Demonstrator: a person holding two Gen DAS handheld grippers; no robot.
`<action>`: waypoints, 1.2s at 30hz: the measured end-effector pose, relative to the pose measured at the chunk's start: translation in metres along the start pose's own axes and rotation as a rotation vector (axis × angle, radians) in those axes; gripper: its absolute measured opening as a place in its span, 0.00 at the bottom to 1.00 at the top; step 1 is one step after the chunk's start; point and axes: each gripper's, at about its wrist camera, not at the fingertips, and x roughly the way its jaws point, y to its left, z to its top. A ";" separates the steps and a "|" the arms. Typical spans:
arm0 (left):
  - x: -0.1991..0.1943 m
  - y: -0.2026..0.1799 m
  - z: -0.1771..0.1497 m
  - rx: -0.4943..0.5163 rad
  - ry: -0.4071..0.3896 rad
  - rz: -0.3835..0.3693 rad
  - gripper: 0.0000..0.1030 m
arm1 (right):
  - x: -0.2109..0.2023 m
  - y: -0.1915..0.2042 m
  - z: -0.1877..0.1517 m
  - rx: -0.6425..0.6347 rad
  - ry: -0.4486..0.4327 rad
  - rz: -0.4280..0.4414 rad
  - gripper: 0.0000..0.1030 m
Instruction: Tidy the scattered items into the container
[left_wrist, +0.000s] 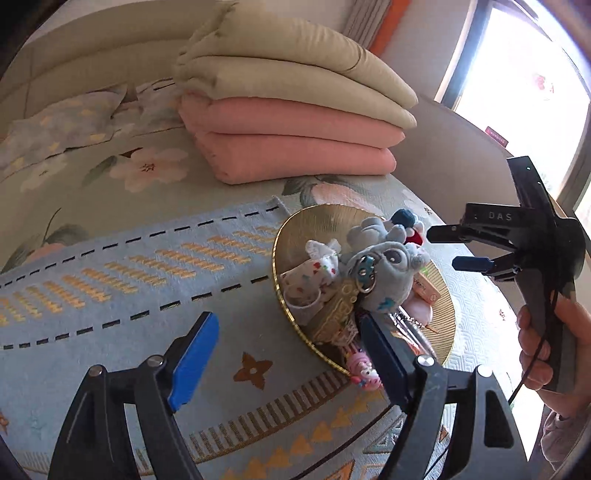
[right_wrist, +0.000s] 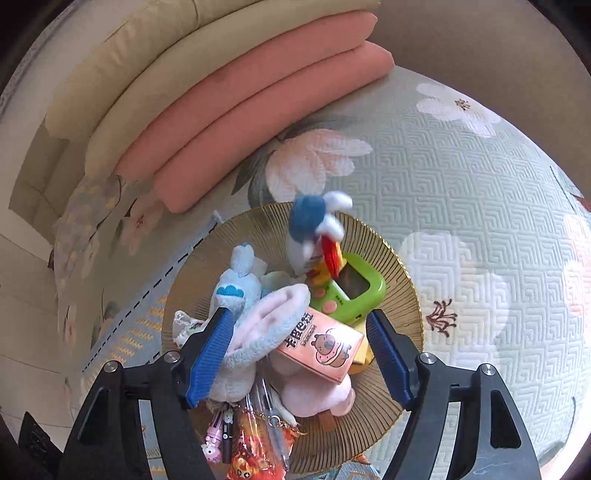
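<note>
1. One round gold tray (left_wrist: 291, 236), ribbed inside, lies on a bed; it serves as the container and already holds the pile of small items.
2. Left gripper (left_wrist: 288, 365): its two blue-padded jaws stand wide apart with nothing between them, above the blue patterned mat (left_wrist: 129, 258) at the tray's near edge.
3. Right gripper (right_wrist: 299, 354): jaws also spread and empty, hovering just over the pile, pressing on nothing. In the left wrist view it reaches in from the right, held by one hand (left_wrist: 550, 354).
4. Soft toys in the tray: one grey-blue plush (left_wrist: 391, 273) with a keyring, one dark blue plush (right_wrist: 310, 221) with white ears, one pink plush (right_wrist: 317, 395) lowest in the heap.
5. One green handheld game (right_wrist: 354, 288) lies beside one pink carton (right_wrist: 325, 347) printed with a cartoon animal.
6. One spotted white cloth piece (left_wrist: 314, 273) lies at the tray's left side.
7. Pens (right_wrist: 225, 432) and a red-orange packet (right_wrist: 251, 443) overhang the near rim; their count cannot be told.
8. Four folded blankets are stacked behind: two beige (left_wrist: 295, 62), two pink (left_wrist: 291, 144).
</note>
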 end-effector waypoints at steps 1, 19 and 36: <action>-0.004 0.009 -0.004 -0.026 0.010 0.012 0.75 | -0.004 0.003 -0.006 -0.017 0.003 0.001 0.72; -0.223 0.122 -0.137 -0.257 0.016 0.431 0.75 | -0.117 0.021 -0.157 -0.354 0.094 -0.016 0.74; -0.109 0.103 -0.165 -0.155 0.037 0.565 1.00 | 0.004 0.061 -0.250 -0.571 0.112 -0.110 0.88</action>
